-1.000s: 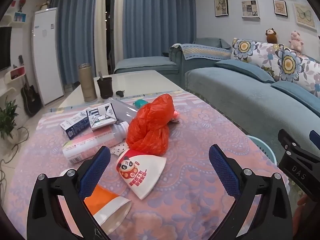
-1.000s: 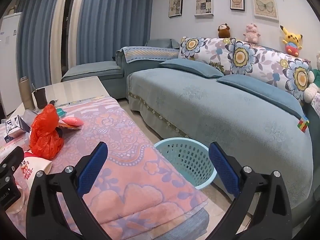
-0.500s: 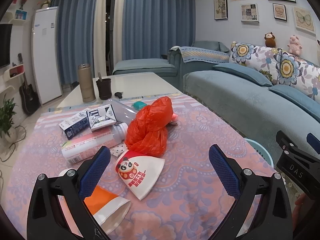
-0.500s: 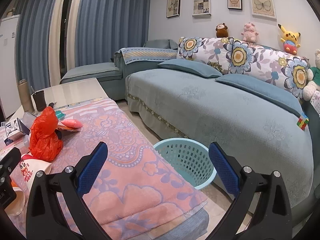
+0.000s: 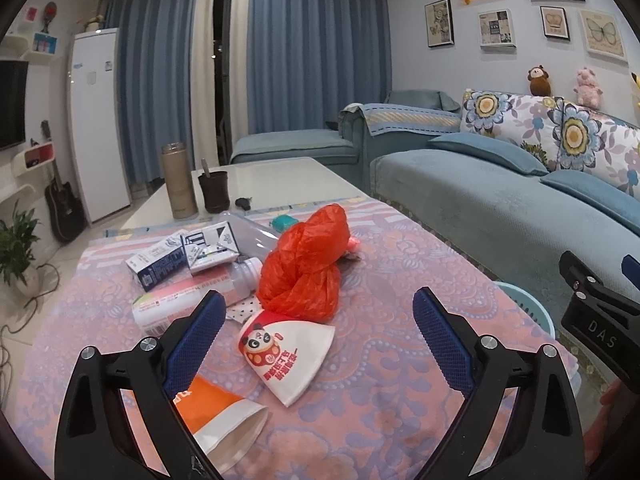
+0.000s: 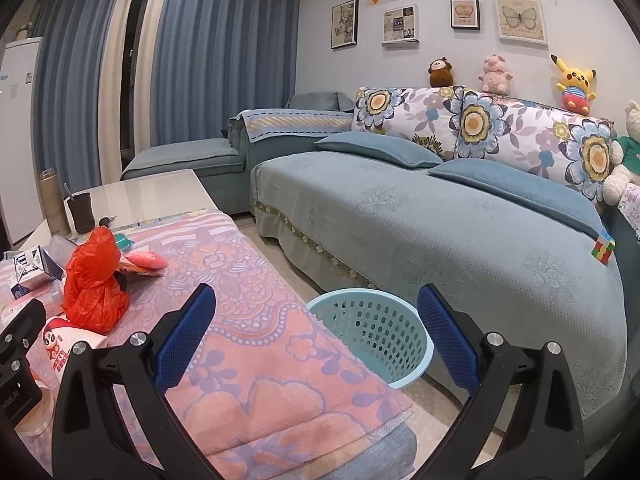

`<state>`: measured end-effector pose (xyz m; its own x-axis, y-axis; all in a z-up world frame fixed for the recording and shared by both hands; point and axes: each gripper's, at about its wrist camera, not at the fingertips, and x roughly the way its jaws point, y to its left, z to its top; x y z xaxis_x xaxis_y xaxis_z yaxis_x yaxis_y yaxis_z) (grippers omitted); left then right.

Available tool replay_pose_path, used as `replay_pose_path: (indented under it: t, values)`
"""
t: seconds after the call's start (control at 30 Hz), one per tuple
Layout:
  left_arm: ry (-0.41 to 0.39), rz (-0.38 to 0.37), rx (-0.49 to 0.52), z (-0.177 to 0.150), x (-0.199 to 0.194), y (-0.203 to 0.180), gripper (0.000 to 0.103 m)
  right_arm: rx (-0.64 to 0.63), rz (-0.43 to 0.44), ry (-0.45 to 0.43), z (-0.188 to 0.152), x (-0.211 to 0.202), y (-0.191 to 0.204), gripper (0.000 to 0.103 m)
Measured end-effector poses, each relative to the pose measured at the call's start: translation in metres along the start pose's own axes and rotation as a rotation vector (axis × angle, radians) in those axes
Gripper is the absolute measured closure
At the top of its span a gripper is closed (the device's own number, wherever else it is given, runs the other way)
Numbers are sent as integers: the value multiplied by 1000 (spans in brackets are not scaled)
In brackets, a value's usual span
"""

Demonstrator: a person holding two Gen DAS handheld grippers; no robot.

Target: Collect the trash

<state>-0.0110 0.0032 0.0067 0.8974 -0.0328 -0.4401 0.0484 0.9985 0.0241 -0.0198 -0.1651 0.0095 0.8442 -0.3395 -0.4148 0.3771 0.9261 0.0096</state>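
Observation:
Trash lies on the pink flowered tablecloth [image 5: 400, 280]: a red plastic bag [image 5: 308, 264], a flattened white panda paper cup [image 5: 288, 352], an orange and white cup [image 5: 216, 412], a pink bottle [image 5: 188, 300] and milk cartons [image 5: 180, 256]. My left gripper [image 5: 316, 336] is open and empty, hovering over the panda cup. My right gripper [image 6: 316, 336] is open and empty, at the table's right edge above the light blue mesh basket [image 6: 372, 332] on the floor. The red bag [image 6: 94, 284] also shows in the right wrist view.
A tall thermos [image 5: 178, 180], a dark cup [image 5: 214, 192] and a clear bottle [image 5: 252, 230] stand on the far part of the table. A blue sofa [image 6: 440, 232] runs along the right. The basket sits between table and sofa.
Both grippers have drifted slightly back and up; the views show a little more of the room. Nothing was grasped or moved.

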Motion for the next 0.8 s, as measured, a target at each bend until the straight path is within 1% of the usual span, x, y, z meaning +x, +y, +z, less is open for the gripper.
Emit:
replay_pose_path:
  t: [0.13, 0.8]
  values:
    - [3, -5, -19, 0, 0, 4, 11, -2, 11, 2, 0, -1, 1, 7]
    - [2, -4, -34, -2, -1, 7, 11, -30, 43, 1, -1, -3, 8, 7]
